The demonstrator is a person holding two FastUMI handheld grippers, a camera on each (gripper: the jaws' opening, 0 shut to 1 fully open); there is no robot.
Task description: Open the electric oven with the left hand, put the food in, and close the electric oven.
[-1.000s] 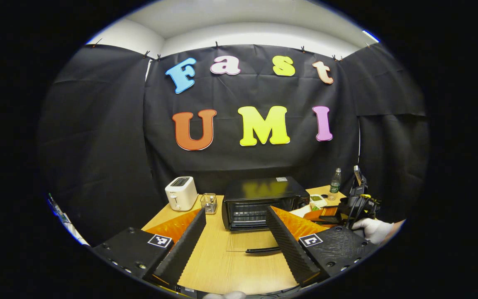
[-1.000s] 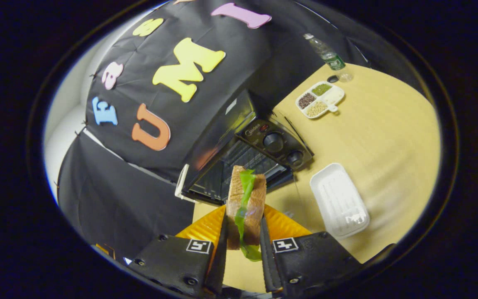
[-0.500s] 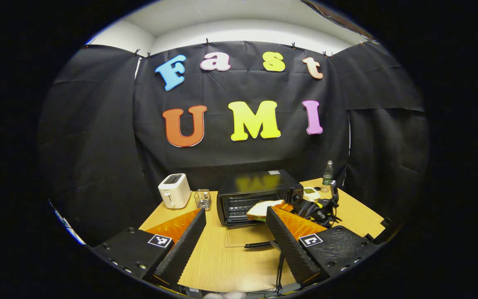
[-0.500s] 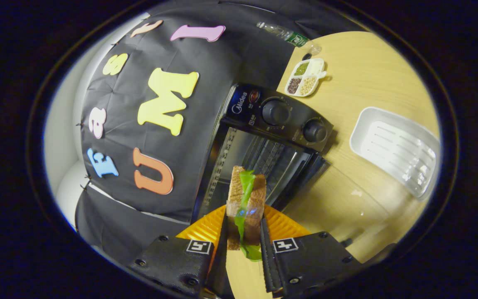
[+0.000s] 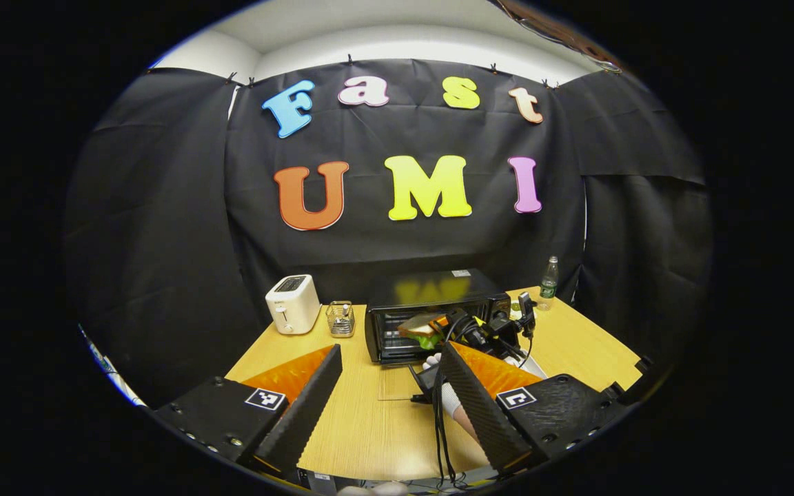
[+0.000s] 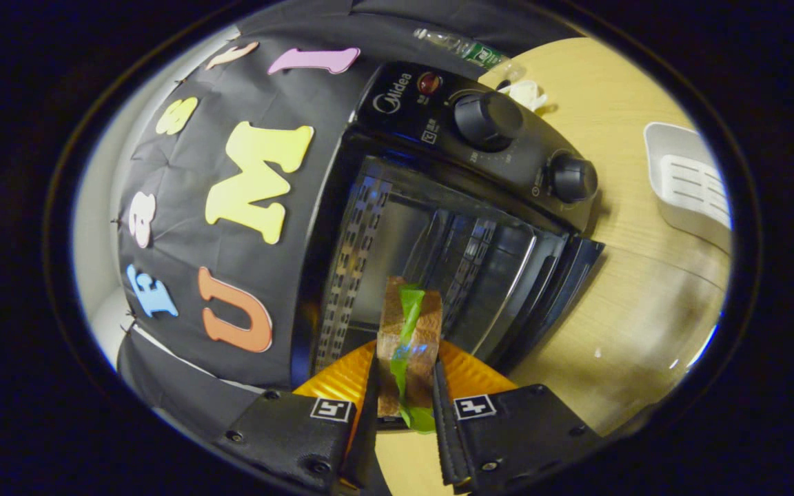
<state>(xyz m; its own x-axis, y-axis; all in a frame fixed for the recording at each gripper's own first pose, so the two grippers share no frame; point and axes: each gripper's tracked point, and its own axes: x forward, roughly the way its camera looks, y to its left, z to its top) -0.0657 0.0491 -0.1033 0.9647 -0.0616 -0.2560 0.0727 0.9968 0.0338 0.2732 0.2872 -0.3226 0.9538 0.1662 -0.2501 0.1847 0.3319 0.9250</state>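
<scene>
In the left gripper view, the left hand-held gripper [image 5: 390, 406] is hanging back over the near edge of the desk [image 5: 369, 441], its 2 fingers spread wide with nothing between them. It is probably waiting there so it can reach the door when closing time comes. Straight ahead of it the electric oven [image 5: 438, 310] is standing with its glass door [image 5: 397, 382] folded down flat onto the desk in front of the cavity. The sandwich [image 5: 421, 327] is being carried at the oven's mouth by the right hand-held gripper [image 5: 462, 331], with a gloved hand [image 5: 446, 396] showing just in front of the oven. A toaster [image 5: 292, 313] and a small wire basket [image 5: 342, 319] are sitting to the left of the oven, and a bottle [image 5: 548, 279] is standing to its right.

In the right gripper view, the right hand-held gripper [image 6: 404, 399] is clamping the sandwich [image 6: 407, 351] on edge, both fingers pressing the bread slices so the green lettuce is poking out. The sandwich is pointing into the oven's open cavity [image 6: 438, 269], apparently lined up to go onto a rack. A white tray [image 6: 690, 186] is lying on the desk to the right of the oven, beyond the 2 knobs [image 6: 486, 120].
</scene>
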